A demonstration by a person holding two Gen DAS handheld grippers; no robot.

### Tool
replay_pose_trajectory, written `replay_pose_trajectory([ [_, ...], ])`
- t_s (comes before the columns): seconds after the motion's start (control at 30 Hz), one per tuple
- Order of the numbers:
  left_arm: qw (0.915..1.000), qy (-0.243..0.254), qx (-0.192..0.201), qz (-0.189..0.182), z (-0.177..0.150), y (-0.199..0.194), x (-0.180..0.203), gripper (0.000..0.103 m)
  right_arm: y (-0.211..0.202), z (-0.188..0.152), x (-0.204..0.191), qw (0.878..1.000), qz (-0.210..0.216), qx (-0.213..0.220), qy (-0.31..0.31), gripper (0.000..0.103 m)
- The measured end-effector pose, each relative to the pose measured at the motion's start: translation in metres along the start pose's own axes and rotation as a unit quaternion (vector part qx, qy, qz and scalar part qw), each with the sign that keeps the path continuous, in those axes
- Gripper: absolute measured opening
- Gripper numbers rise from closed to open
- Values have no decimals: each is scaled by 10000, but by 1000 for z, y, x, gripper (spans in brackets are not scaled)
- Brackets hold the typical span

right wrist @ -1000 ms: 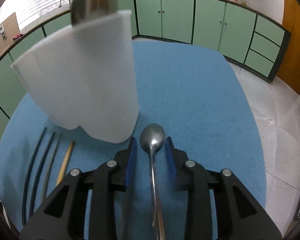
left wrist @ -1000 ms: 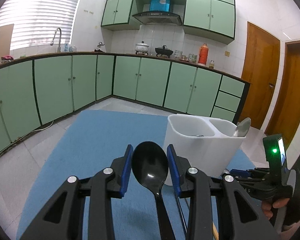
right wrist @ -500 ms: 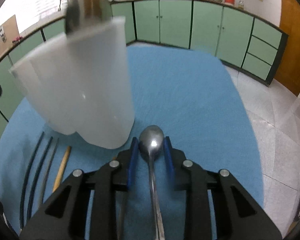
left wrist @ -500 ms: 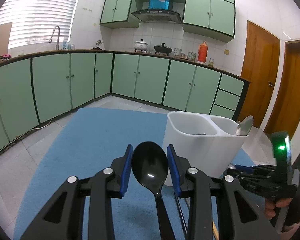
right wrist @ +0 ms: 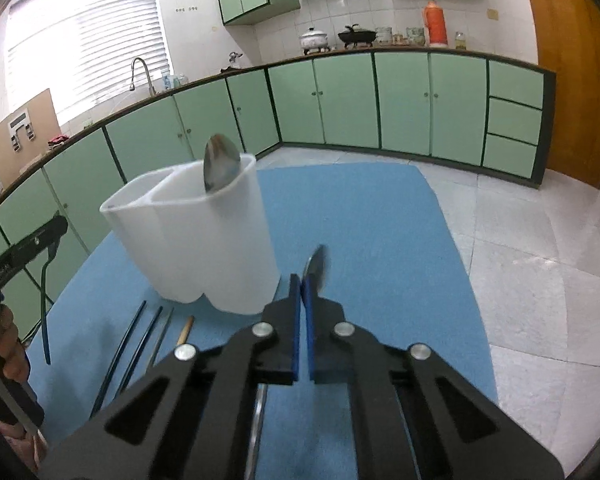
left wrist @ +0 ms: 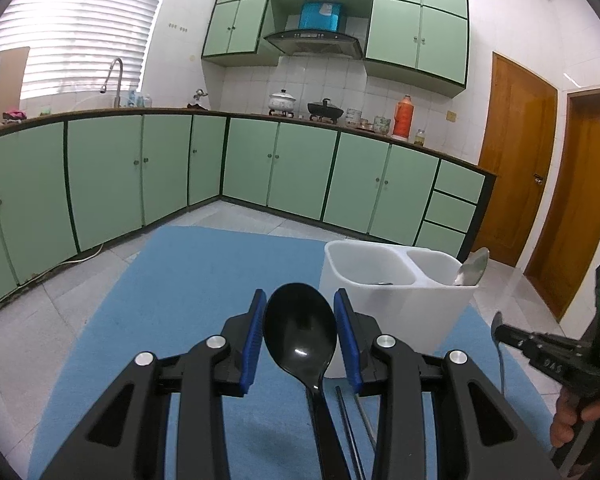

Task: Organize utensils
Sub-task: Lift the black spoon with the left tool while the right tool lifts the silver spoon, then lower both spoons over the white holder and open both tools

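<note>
My left gripper (left wrist: 300, 330) stands open around a black plastic spoon (left wrist: 300, 330) whose bowl lies between the blue pads; whether the pads touch it I cannot tell. A white two-compartment holder (left wrist: 396, 304) stands just ahead to the right, with a metal spoon (left wrist: 472, 268) leaning in its right compartment. My right gripper (right wrist: 302, 292) is shut on a metal spoon (right wrist: 318, 266), lifted off the blue mat (right wrist: 372, 240) beside the holder (right wrist: 196, 248). The right gripper also shows in the left wrist view (left wrist: 500, 328).
Black chopsticks (right wrist: 120, 356), a metal stick and a wooden-handled utensil (right wrist: 186, 330) lie on the mat left of the holder. Green kitchen cabinets (left wrist: 140, 172) ring the tiled floor. Wooden doors (left wrist: 516, 160) stand at the right.
My right gripper closed on the metal spoon and lifted it off the mat, backing away from the holder and tilting up. My left gripper stayed about the black spoon.
</note>
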State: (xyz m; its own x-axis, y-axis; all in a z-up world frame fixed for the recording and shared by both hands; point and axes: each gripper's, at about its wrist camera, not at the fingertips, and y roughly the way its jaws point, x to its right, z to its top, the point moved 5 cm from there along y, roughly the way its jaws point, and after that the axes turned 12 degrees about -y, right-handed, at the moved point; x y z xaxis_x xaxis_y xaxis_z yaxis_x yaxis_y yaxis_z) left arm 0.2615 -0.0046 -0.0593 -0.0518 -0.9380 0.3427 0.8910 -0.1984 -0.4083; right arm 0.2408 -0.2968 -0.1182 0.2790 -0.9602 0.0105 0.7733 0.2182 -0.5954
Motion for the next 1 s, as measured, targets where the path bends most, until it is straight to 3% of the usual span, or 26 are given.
replay_pose_trajectory([
  [0.17,10000,33,8,4,0,-5,-1,34,7,-5,0,9999,54,-86,85,1],
  [0.33,10000,10,34,-15,5,-7,0,34,-7,3,-4,9998,68,165,16,1],
  [0.5,9997,32,183,-165,22,-13,7,34,-49,37,-2,9949,35,1004,-59,1],
  [0.67,9975,129,571,-396,59,-20,28,34,-85,90,-10,9805,-52,1932,-351,1],
  [0.83,9936,175,908,-649,97,-15,50,34,-91,141,-15,9673,20,2479,-541,1],
  [1.0,9911,276,1074,-737,113,9,63,34,-71,172,-23,9584,-7,2788,-617,1],
])
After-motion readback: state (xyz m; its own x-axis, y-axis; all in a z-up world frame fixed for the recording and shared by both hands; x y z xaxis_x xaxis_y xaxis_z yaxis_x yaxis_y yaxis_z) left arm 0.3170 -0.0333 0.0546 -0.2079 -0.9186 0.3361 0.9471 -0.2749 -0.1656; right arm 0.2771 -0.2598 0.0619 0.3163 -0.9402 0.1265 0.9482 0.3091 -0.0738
